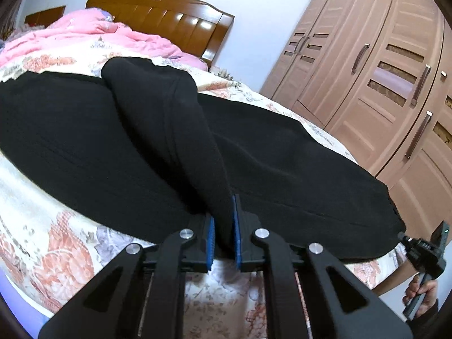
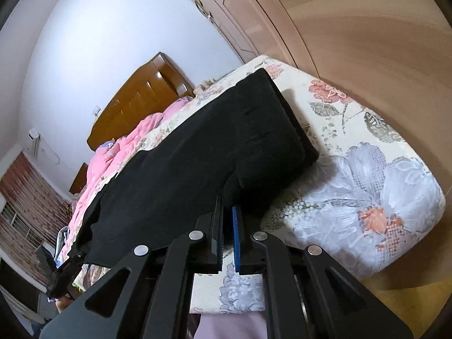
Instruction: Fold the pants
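Note:
Black pants lie spread across a floral-sheeted bed, with one folded ridge of cloth running toward me. My left gripper is shut on that ridge at the near edge, the cloth pinched between its blue pads. In the right wrist view the same black pants stretch along the bed. My right gripper is shut on their near edge, cloth between the fingers. The other gripper and a hand show small at the right edge of the left view.
A pink quilt is bunched near the brown wooden headboard. A tall wooden wardrobe stands close along the bed's side. The bed corner drops to a wooden floor.

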A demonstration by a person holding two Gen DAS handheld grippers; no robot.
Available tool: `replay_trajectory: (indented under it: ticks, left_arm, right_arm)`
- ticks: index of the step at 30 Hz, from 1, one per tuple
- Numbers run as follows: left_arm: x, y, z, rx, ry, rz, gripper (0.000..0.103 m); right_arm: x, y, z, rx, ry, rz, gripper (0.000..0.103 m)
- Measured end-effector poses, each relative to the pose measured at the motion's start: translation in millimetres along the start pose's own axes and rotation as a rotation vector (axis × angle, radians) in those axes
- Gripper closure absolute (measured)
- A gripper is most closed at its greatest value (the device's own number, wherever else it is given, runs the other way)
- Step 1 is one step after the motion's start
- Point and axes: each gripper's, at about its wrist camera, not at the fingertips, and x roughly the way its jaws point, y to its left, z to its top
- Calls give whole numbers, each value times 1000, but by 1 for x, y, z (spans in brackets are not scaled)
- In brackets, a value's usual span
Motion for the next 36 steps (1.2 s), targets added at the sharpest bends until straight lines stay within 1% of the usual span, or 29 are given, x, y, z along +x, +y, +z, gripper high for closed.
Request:
replay_trajectory:
  ticks: [1, 2, 3, 4, 5, 6, 7, 8, 9, 10, 11, 12, 13, 14, 15, 16, 18, 20, 21, 23, 25, 27, 28, 30, 31, 32, 33, 34, 36]
  left_arm:
    - [2, 0, -2, 1, 4, 6, 89]
    - [3, 0, -3, 1, -1, 4, 88]
    - [2, 1, -3, 0, -1, 0, 87]
    - [1, 2, -3, -2, 3, -11, 81]
    - [-1, 2, 0, -4, 12, -31, 73]
    - [-4, 4, -1, -3, 9, -34, 42]
    - [-15, 3, 2, -4, -23, 14, 11]
    - [-25, 4, 3, -9, -62, 47, 5]
    - [-41, 5, 6, -18, -130, 79, 4]
    - [-50, 4, 9, -19, -154, 100, 4]
    - [-56, 1, 13, -10, -163, 119, 4]
    - [-62, -6, 18, 12, -175, 128, 4]
    - [-67, -15, 24, 44, -189, 123, 4]
    - [-68, -26, 29, 78, -198, 114, 3]
    - [-66, -44, 36, 131, -196, 92, 2]
    - [-60, -58, 41, 169, -181, 76, 2]
    - [-33, -95, 52, 281, -117, 77, 2]
    - [4, -129, 62, 402, -50, 95, 2]
    - [31, -146, 69, 463, -16, 110, 2]
    - [67, -163, 79, 509, 22, 150, 2]
    - [105, -174, 93, 543, 28, 154, 2]
    - [129, -173, 100, 534, 39, 190, 2]
    - [145, -168, 102, 509, 71, 217, 2]
    - [169, -152, 101, 446, 140, 219, 2]
    - [186, -139, 96, 411, 211, 235, 2]
    - [203, -128, 95, 364, 302, 257, 1]
    - [202, -122, 99, 320, 293, 225, 1]
    - [201, -118, 103, 297, 287, 214, 2]
    - [203, -117, 103, 291, 293, 209, 2]
  right_arm:
    - [3, -4, -1, 6, 12, -1, 95]
    - [3, -6, -2, 6, 8, 7, 95]
    - [0, -4, -1, -3, 15, 2, 91]
    - [-3, -1, 0, -11, 22, -5, 83]
    - [-7, 3, 1, -20, 21, -24, 79]
    - [-15, 10, 3, -46, 1, -67, 70]
    - [-24, 18, 3, -80, -33, -96, 67]
    - [-31, 26, 4, -117, -65, -117, 65]
    - [-39, 38, 5, -161, -99, -140, 59]
    - [-42, 48, 7, -194, -120, -151, 50]
    - [-43, 57, 9, -224, -130, -148, 44]
    - [-39, 69, 12, -266, -133, -139, 35]
    - [-33, 80, 14, -302, -130, -138, 30]
    - [-25, 90, 17, -334, -122, -141, 29]
    - [-11, 104, 21, -379, -104, -142, 29]
    - [-2, 110, 24, -399, -89, -147, 25]
    - [26, 125, 34, -445, -36, -174, 22]
    - [47, 135, 43, -473, -7, -188, 21]
    - [60, 141, 49, -485, 14, -205, 17]
    - [83, 147, 61, -501, 51, -235, 16]
    - [102, 152, 66, -510, 86, -263, 15]
    - [119, 151, 69, -508, 118, -285, 15]
    - [126, 149, 67, -510, 131, -289, 15]
    - [142, 138, 60, -509, 182, -324, 15]
    - [150, 131, 55, -510, 201, -345, 15]
    - [153, 124, 49, -522, 199, -345, 13]
    - [148, 121, 49, -516, 169, -315, 13]
    - [146, 120, 50, -497, 178, -306, 12]
    - [147, 122, 48, -512, 193, -328, 12]
